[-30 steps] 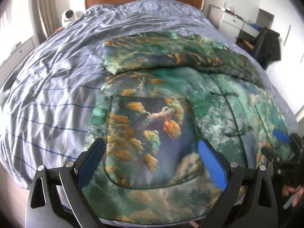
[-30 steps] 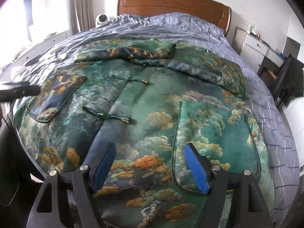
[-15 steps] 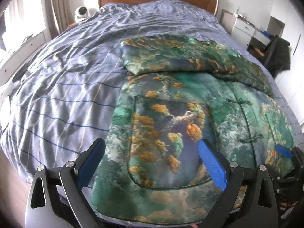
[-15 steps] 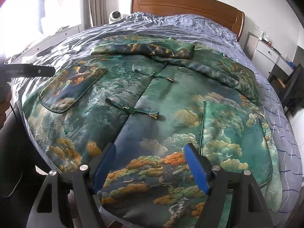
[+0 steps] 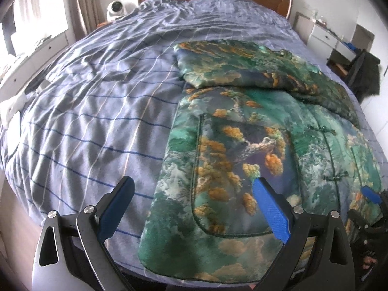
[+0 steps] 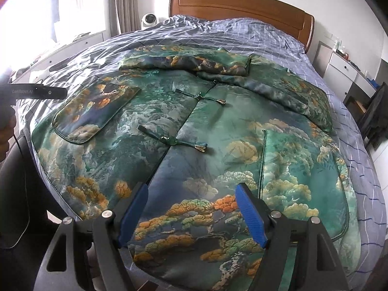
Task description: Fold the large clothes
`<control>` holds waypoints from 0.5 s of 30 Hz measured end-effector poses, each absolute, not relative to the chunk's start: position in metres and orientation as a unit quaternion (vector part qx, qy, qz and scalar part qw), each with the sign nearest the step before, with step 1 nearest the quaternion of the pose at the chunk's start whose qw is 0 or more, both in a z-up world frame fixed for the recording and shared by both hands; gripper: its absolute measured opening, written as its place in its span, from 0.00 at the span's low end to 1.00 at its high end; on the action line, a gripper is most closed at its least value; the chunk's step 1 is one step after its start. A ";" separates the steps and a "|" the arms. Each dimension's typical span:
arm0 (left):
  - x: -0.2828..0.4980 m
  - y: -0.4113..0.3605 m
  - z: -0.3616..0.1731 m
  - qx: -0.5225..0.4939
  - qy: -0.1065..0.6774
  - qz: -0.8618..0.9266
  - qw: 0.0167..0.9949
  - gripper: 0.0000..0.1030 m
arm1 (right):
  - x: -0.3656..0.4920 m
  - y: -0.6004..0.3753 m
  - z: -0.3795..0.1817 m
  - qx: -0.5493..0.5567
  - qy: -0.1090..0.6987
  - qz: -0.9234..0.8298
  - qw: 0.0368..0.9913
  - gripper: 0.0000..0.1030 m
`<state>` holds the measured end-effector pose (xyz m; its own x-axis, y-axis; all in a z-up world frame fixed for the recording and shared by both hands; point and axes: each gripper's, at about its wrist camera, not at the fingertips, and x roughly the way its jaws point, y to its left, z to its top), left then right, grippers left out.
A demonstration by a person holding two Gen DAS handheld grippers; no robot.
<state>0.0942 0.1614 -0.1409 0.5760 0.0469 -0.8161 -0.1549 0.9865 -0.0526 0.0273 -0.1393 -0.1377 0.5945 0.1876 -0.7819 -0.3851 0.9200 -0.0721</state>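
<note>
Bed (image 5: 92, 111): one, wooden headboard (image 6: 242, 7) at the far end; blue-grey striped cover, wrinkled, fills most of both views.
Jacket (image 6: 218, 131): one, green padded satin with orange tree print, laid front-up on the near half of the bed, hem toward the foot edge. Both sleeves folded across the chest near the collar. Sits right of centre in the left wrist view (image 5: 242, 150).
Pockets: two patch pockets, one on each front panel (image 6: 94, 114) (image 6: 303, 181).
Frog fasteners: two seen along the front closure, upper (image 6: 201, 97) and lower (image 6: 172, 141).
Left gripper (image 5: 191, 206): held low at the foot edge of the bed, pointing toward the headboard. Fingers spread wide, grasping nothing. Its left finger (image 5: 116, 208) is over bare cover, its right finger (image 5: 271, 211) over the jacket's pocket; the jacket's side edge runs between them. Whether the tips touch cloth: cannot tell.
Right gripper (image 6: 191, 211): also low at the foot edge, aimed up the bed. Fingers apart, nothing between them but hem fabric beneath. Lower front closure lies just ahead of the left finger (image 6: 133, 208). Contact with cloth: cannot tell.
Bedside camera (image 6: 149, 19): one, white, left of the headboard.
White drawers (image 6: 344, 70): right of the bed, by the wall.
</note>
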 end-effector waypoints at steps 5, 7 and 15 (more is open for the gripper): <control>0.096 0.182 -0.147 -0.102 0.483 0.017 0.870 0.96 | 0.029 -0.159 -0.123 -0.115 0.416 0.154 0.889 0.74; 0.097 0.189 -0.154 -0.122 0.496 -0.007 0.860 0.96 | 0.034 -0.187 -0.113 -0.106 0.421 0.132 0.891 0.74; 0.103 0.192 -0.189 -0.144 0.532 -0.040 0.833 0.96 | 0.057 -0.325 -0.095 -0.064 0.490 0.040 0.869 0.81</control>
